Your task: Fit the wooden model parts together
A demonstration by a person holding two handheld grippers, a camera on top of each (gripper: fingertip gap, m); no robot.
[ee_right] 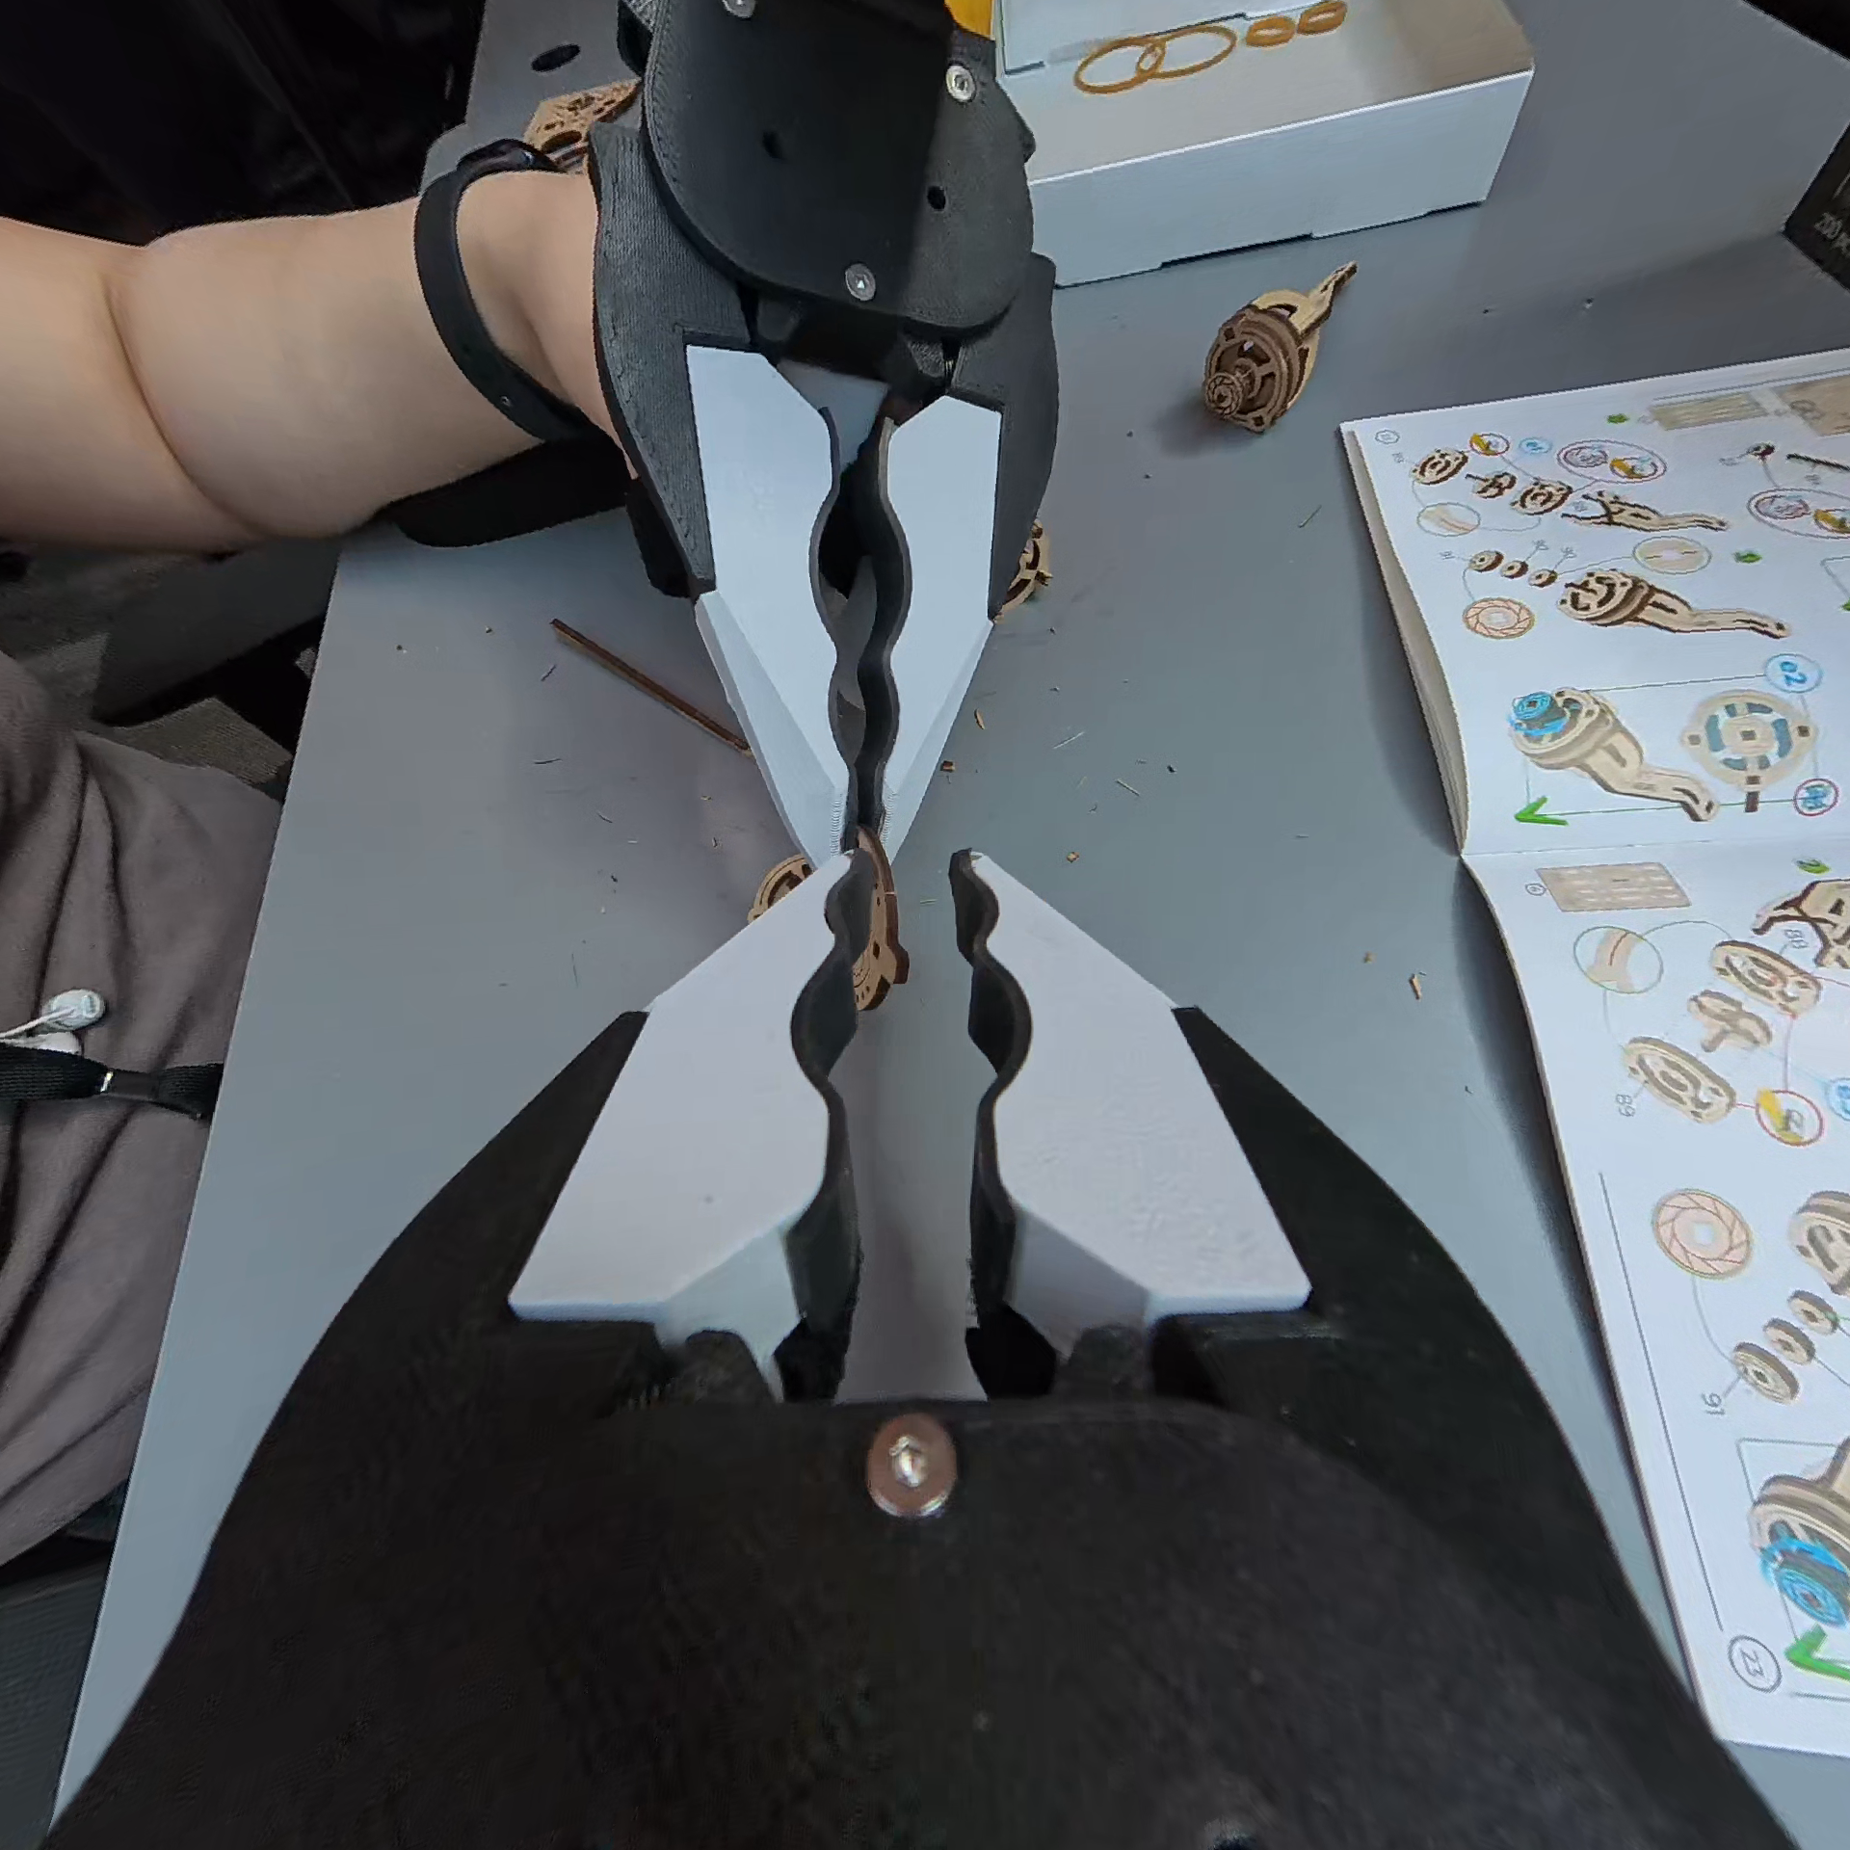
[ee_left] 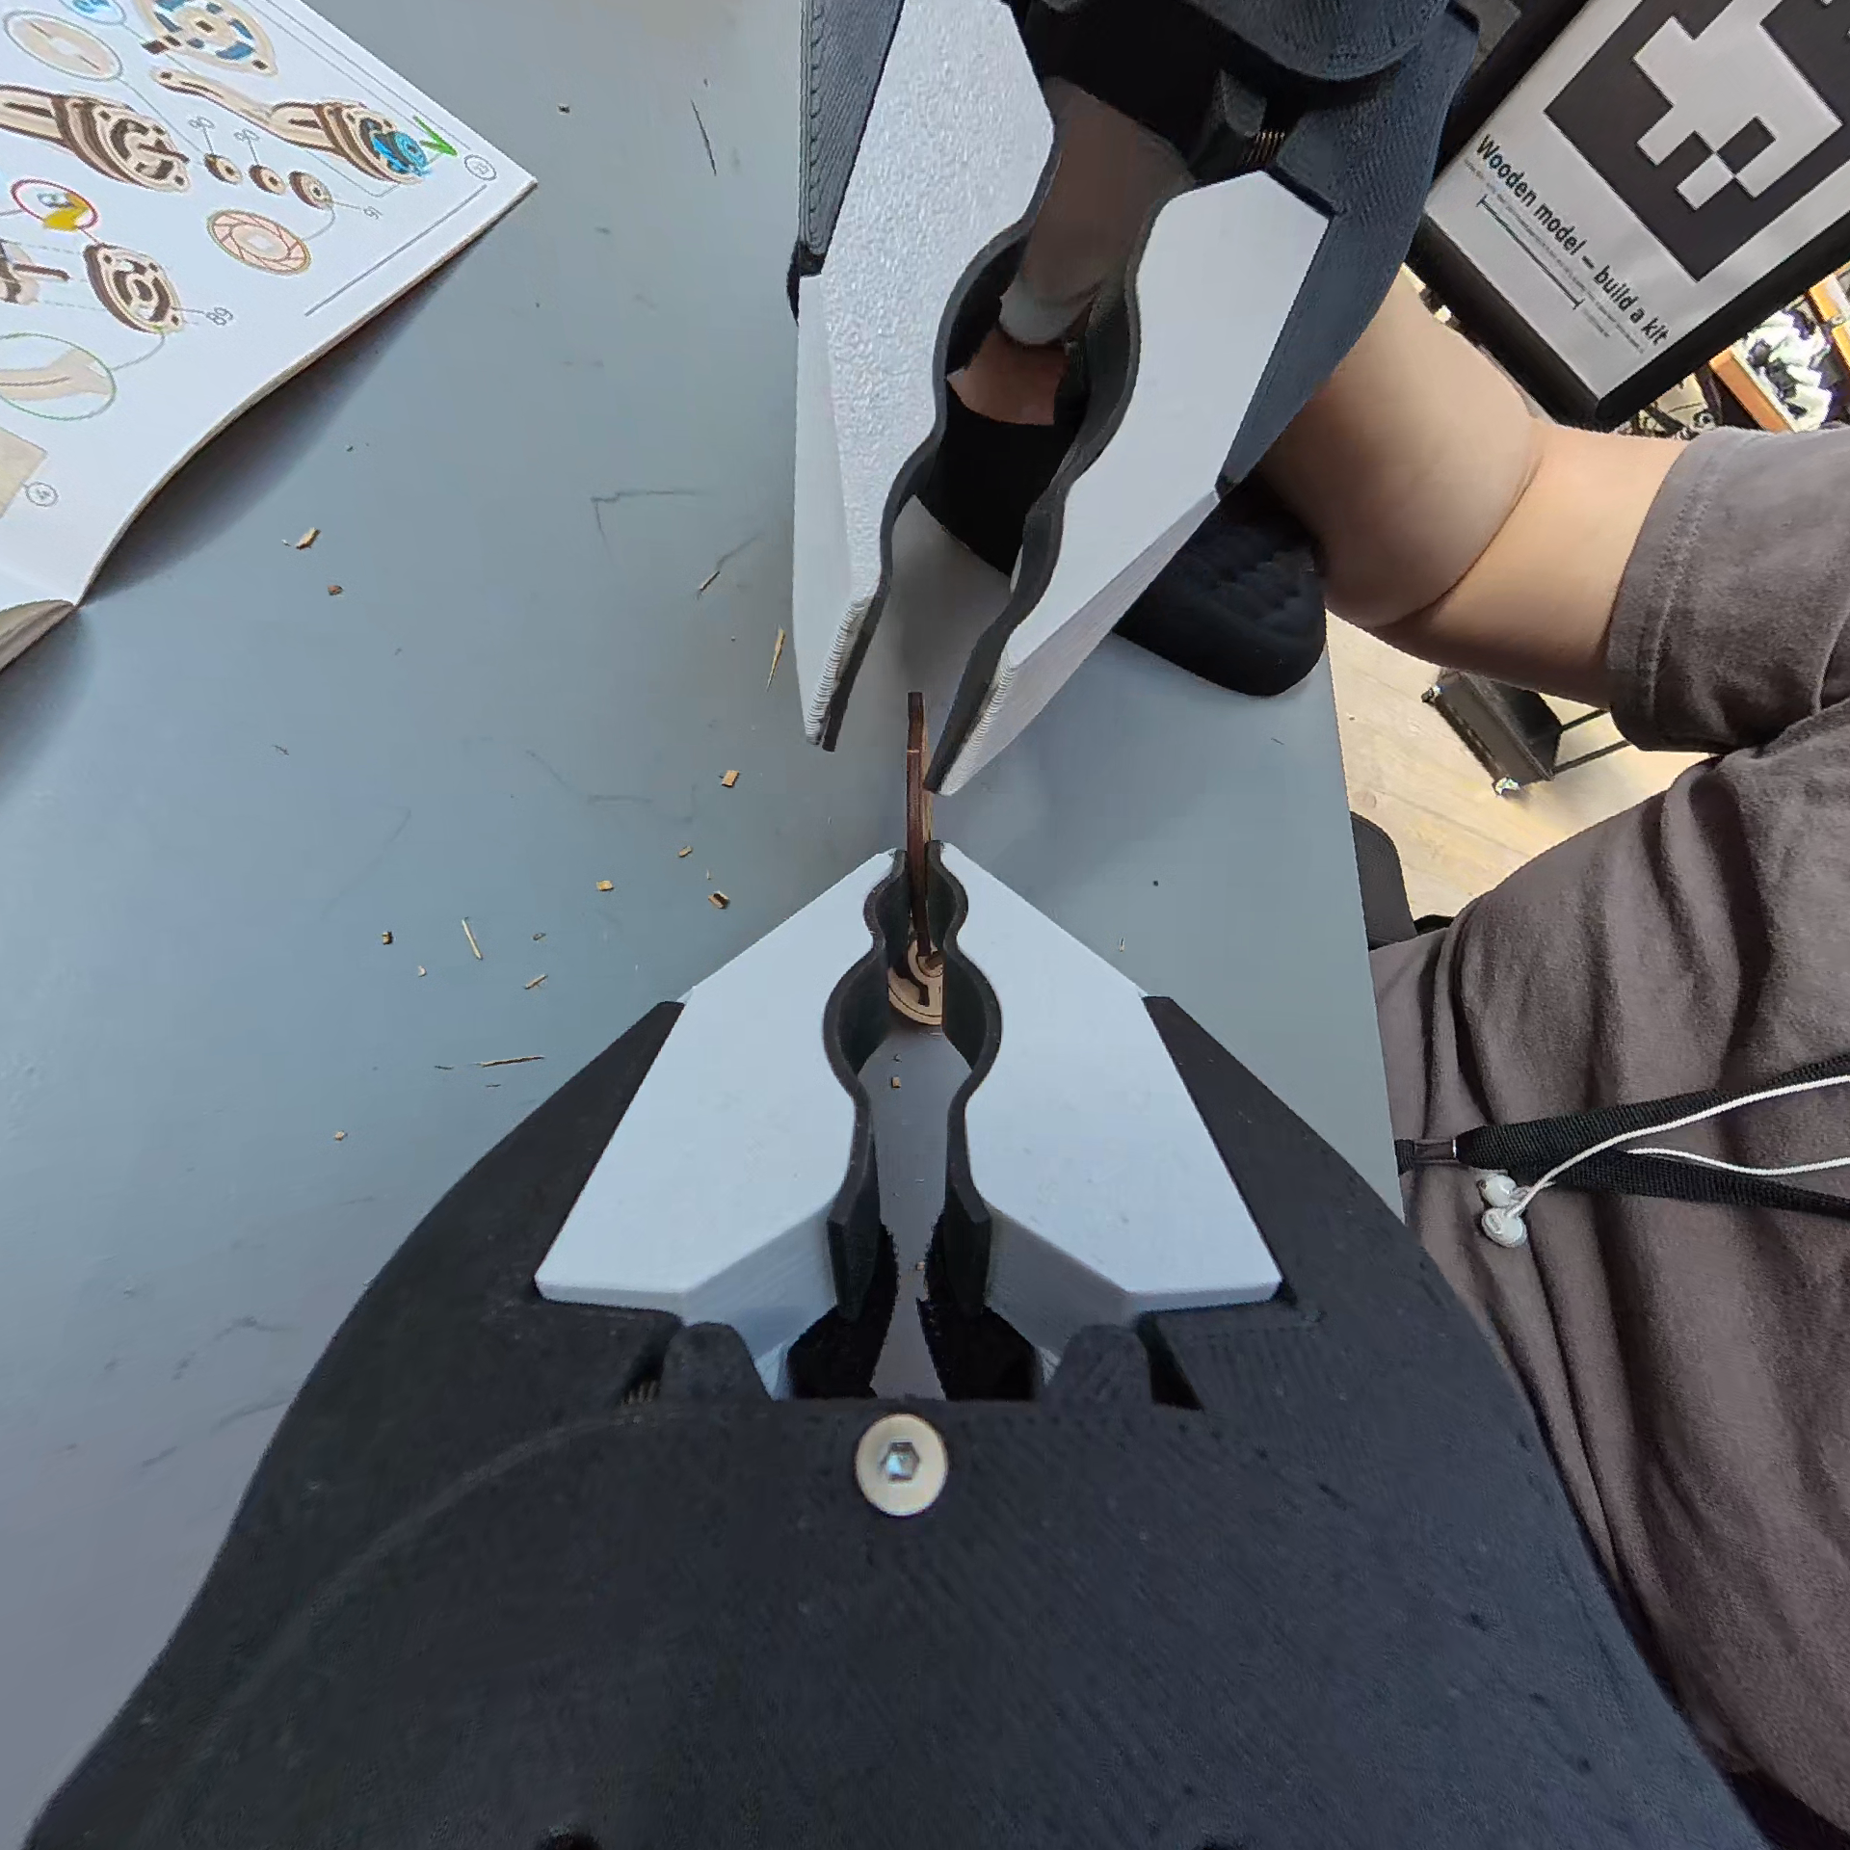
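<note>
My left gripper (ee_left: pixel 916 853) is shut on a thin round wooden disc (ee_left: pixel 915 771), seen edge-on and sticking out past its fingertips above the grey table (ee_left: pixel 450 801). My right gripper (ee_left: pixel 881 763) faces it from the far side, open, with its fingertips on either side of the disc's free edge. One tip is touching or nearly touching the disc. In the right wrist view the right gripper (ee_right: pixel 906 866) is open, with the disc (ee_right: pixel 883 936) close to its left finger. The left gripper (ee_right: pixel 863 826) holds the disc from the far side.
An open instruction booklet (ee_right: pixel 1652 901) lies to the right; it also shows in the left wrist view (ee_left: pixel 200 250). A white box (ee_right: pixel 1271 170), a built wooden sub-assembly (ee_right: pixel 1261 350), a thin wooden stick (ee_right: pixel 651 686), another wooden part (ee_right: pixel 781 886) and wood crumbs are on the table. The person's body is at the table's edge. Left and right tips are no more than a few centimetres apart. The built wooden sub-assembly (ee_right: pixel 1261 350) is about 20 centimeters from both grippers' fingertips.
</note>
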